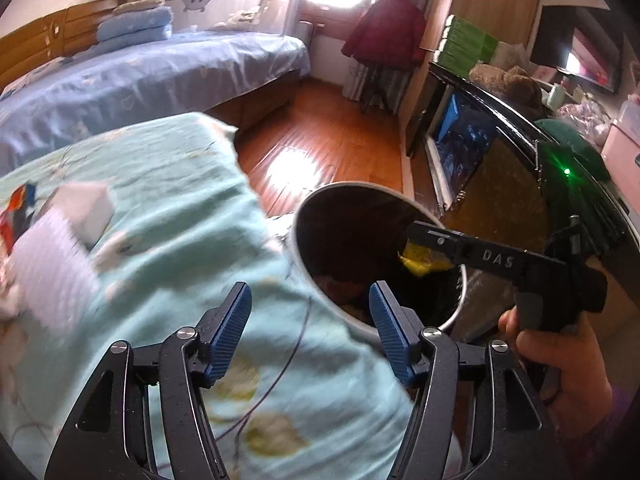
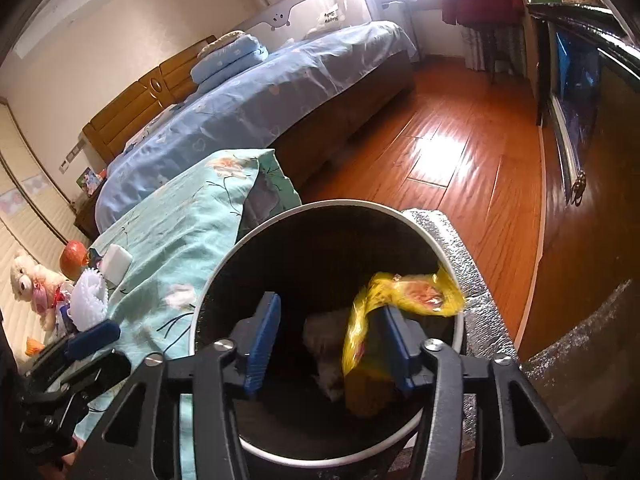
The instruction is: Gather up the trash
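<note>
Nearest the lens in the right wrist view, the right gripper (image 2: 328,340) hangs over the mouth of the round dark bin (image 2: 224,264), its blue pads spread apart. The yellow wrapper (image 2: 400,296) drapes over the tip of the pad on the picture's right and trails down its inner face; nothing pinches it from the other side, so it looks released and about to fall, though whether it clings to the pad cannot be told. Its long axis runs from the bin's far right rim down toward the bottom, where pale trash (image 2: 324,344) already lies. The left gripper (image 1: 312,320) is likewise spread and empty, poised above the green floral cloth (image 1: 168,216) at the bin's near rim. The remaining pickings lie leftward of both grippers on that cloth: a white block (image 2: 116,262), a white mesh sleeve (image 2: 90,296), a reddish ball (image 2: 74,260) and a plush bear (image 2: 24,284) further out. The left hand is judged the nearer for those items and would have to swing away from the bin to reach them. A silver foil mat (image 2: 460,248) lies behind the bin, a blue bed (image 2: 260,92) beyond, and wood floor (image 2: 460,152) between. The right gripper over the bin opening may crowd any drop by the left.
</note>
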### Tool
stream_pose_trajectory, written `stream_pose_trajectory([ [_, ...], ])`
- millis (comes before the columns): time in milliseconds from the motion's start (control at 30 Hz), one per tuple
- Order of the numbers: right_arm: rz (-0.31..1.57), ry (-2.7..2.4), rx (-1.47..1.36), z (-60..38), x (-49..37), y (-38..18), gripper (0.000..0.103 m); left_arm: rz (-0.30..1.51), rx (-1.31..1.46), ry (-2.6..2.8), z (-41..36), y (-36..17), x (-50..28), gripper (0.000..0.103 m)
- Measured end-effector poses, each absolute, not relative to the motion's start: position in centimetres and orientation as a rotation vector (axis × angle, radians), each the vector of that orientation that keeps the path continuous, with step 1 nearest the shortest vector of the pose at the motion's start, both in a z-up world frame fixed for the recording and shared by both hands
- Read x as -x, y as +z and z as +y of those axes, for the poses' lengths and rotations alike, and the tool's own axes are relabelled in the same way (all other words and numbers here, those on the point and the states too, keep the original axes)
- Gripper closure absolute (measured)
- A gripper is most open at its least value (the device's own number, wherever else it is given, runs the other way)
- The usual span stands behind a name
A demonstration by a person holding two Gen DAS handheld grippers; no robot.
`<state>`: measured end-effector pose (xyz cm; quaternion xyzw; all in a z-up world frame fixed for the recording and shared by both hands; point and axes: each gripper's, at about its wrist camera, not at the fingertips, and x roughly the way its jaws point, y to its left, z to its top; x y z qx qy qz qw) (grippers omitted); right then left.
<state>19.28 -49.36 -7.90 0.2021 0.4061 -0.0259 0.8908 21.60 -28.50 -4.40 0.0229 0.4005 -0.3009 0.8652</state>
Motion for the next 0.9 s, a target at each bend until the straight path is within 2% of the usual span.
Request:
stream_pose_trajectory([
  [300,0.828,-0.031,-0.432,-47.3,-18.5,-7.3,0.041,0.832,0.041,-0.519,-22.2,-4.4,-20.0,0.036],
  [500,0.798,0.019,-0.428,-44.0,-17.6,-6.4,0.028,0.814,0.088,-0.427,-18.2,-4.4,-19.2,0.035],
  [567,0.788,0.042,-0.432,-42.9,-17.3,-6.2,0.019,0.805,0.1,-0.392,-16.8,-4.5,-18.9,0.032],
  [633,0.776,0.068,-0.443,-41.8,-16.9,-6.1,0.016,0.797,0.115,-0.354,-15.4,-4.5,-18.6,0.029],
  [900,0.76,0.165,-0.391,-36.1,-16.8,-5.3,0.016,0.786,0.154,-0.275,-10.8,-4.7,-17.7,0.028],
])
